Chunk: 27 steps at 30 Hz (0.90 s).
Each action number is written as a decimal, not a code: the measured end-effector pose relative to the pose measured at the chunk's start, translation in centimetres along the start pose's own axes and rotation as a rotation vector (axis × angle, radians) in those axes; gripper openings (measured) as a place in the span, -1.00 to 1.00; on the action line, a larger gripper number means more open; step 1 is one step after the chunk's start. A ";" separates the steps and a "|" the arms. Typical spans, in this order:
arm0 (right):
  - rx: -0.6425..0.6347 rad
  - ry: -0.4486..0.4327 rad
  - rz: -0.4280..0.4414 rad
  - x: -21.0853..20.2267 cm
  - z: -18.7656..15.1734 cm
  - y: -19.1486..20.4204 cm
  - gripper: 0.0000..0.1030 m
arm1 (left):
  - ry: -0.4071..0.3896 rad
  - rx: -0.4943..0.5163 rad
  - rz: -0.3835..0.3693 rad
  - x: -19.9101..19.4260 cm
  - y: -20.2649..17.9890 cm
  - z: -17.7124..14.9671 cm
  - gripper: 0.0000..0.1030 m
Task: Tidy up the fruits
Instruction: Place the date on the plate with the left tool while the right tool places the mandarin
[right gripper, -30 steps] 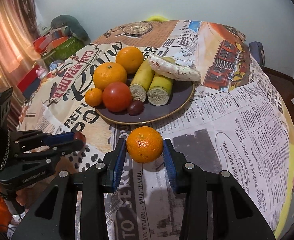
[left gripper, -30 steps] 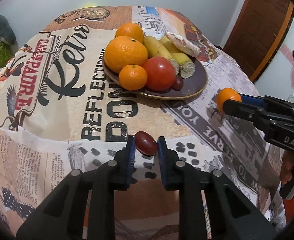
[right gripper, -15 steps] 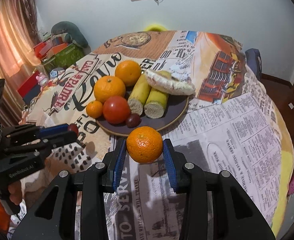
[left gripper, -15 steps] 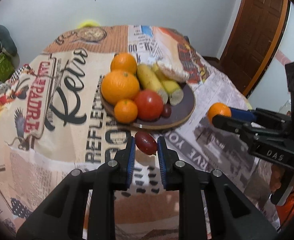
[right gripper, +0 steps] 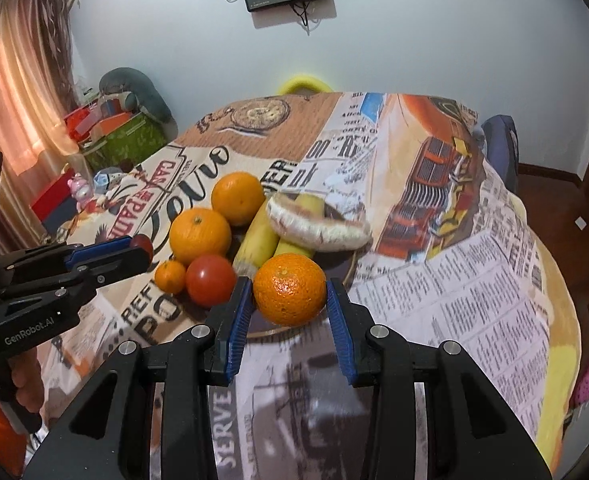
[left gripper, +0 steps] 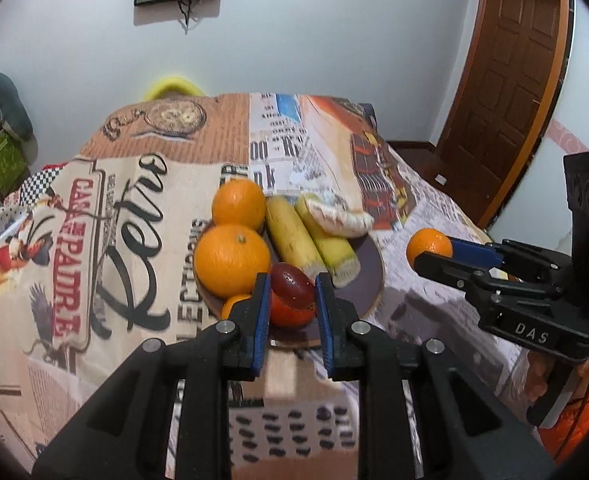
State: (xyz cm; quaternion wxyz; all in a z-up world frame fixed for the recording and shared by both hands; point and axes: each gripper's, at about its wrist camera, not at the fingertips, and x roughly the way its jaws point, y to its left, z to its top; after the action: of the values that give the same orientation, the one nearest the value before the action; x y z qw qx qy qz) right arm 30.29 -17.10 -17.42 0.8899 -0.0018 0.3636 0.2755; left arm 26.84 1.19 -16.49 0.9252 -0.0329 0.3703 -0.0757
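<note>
both tools have lifted off the worktop [left gripper: 434, 208] since a second ago, each carrying its fruit, and the plate [left gripper: 368, 276] now sits right beyond their tips. the left tool [left gripper: 292, 300] is clamped on a dark red grape [left gripper: 292, 284], held in the air over the plate's 6 o'clock rim, above the tomato [right gripper: 210, 280]. the right tool [right gripper: 288, 312] is clamped on a small orange [right gripper: 289, 289], raised near the plate's 5 o'clock edge. on the plate, two large oranges [left gripper: 232, 260] sit at 9 to 11 o'clock, a tiny orange [right gripper: 169, 277] at 7, and the bananas [left gripper: 294, 240] run toward 1 o'clock. judging by this, both loose fruits are up and closing in, so setting them down on the plate looks like the next step.
</note>
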 end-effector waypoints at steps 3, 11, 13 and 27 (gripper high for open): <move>-0.010 -0.006 -0.004 0.6 0.7 -0.1 -0.33 | -0.009 -0.005 -0.003 0.7 0.1 0.8 -0.58; -0.006 0.018 -0.025 3.2 1.0 -1.1 -0.33 | 0.015 0.002 0.005 3.7 0.2 1.6 -0.58; -0.003 0.034 -0.031 3.9 0.7 -1.4 -0.33 | 0.034 0.006 -0.001 4.7 0.1 1.7 -0.58; 0.002 0.076 -0.038 6.1 0.3 -2.1 -0.32 | 0.080 0.013 0.000 7.1 0.5 1.5 -0.52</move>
State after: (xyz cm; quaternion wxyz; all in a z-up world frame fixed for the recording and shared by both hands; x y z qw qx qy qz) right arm 35.05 -15.89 -21.57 0.8805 -0.0179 0.3972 0.2580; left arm 33.04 0.48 -20.31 0.9098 -0.0239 0.4067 -0.0792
